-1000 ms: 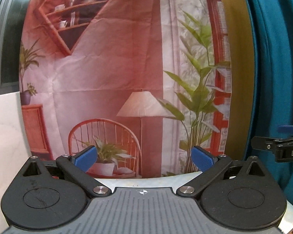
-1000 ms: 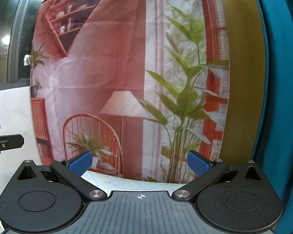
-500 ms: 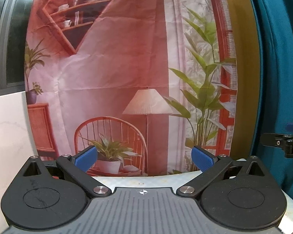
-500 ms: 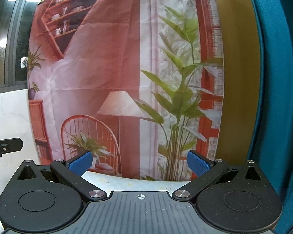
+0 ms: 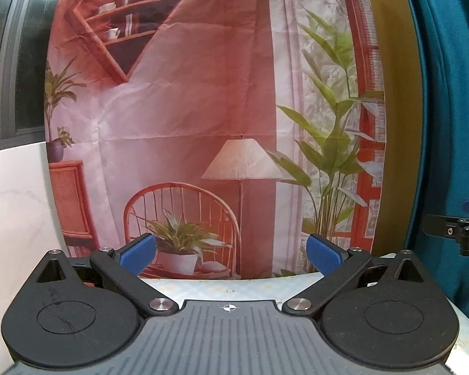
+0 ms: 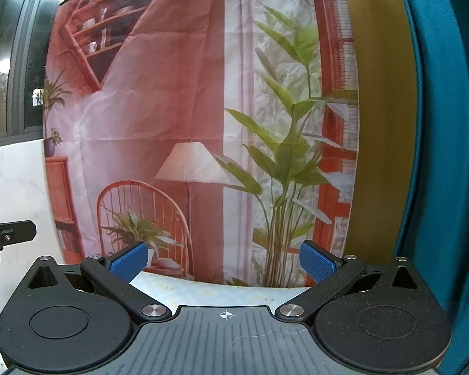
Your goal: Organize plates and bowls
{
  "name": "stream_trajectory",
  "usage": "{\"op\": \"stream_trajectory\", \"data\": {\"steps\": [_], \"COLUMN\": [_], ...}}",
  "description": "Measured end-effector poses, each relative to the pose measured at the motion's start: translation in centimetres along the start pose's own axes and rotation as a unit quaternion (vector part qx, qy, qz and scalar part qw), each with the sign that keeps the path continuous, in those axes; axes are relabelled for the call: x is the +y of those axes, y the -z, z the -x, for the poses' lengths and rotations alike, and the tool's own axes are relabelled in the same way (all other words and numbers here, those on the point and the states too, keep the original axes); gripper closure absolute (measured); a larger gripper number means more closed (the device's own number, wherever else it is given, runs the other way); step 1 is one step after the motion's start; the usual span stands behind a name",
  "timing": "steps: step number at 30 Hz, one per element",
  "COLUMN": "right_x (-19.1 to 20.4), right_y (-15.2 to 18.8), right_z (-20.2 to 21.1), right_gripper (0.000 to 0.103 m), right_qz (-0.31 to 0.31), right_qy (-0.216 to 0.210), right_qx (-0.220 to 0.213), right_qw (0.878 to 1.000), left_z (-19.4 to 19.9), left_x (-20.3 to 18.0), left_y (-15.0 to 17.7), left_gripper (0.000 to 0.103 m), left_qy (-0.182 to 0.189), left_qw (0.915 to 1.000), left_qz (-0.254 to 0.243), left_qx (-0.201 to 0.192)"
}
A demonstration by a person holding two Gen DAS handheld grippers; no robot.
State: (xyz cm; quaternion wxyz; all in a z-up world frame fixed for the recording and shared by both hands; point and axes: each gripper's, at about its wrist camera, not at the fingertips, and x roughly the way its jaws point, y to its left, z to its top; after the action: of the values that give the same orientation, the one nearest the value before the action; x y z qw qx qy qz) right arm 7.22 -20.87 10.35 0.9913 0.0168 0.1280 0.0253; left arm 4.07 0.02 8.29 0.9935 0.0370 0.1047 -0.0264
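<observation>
Plates and bowls are not in either view. Both the left claw (image 5: 231, 251) and right claw (image 6: 224, 259) stay spread and empty, drifting slightly along the surface (image 5: 222, 284) edge, so sorting probably hasn't begun.

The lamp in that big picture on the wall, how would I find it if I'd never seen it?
Look at the big pinkish printed backdrop hanging behind the table. Near its bottom middle, above the red round-backed chair, stands the lamp. It is the only pale, cone-shaped pleated shade on a thin pole, just left of the tall green plant.
</observation>
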Motion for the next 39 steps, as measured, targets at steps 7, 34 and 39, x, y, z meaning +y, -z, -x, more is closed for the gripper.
{"op": "stream_trajectory", "data": {"steps": [7,34,39], "right_x": [-0.07,-0.43,-0.56], "right_y": [-0.06,0.11,0.12], "right_z": [-0.06,-0.11,-0.11], "right_gripper": [0.000,0.000,0.000], "right_qz": [-0.001,-0.003,-0.003], "right_qy": [0.000,0.004,0.004], "right_qx": [0.001,0.001,0.001], "right_qw": [1.000,1.000,1.000], "left_z": [-0.03,0.00,-0.06], "left_x": [-0.10,0.15,0.25], "left_y": [0.03,0.12,0.13], "left_gripper": [0.000,0.000,0.000], "left_qy": [0.000,-0.002,-0.003], "left_qw": [1.0000,1.0000,1.0000], "left_qz": [0.001,0.006,0.005], "left_qx": [0.001,0.001,0.000]}}
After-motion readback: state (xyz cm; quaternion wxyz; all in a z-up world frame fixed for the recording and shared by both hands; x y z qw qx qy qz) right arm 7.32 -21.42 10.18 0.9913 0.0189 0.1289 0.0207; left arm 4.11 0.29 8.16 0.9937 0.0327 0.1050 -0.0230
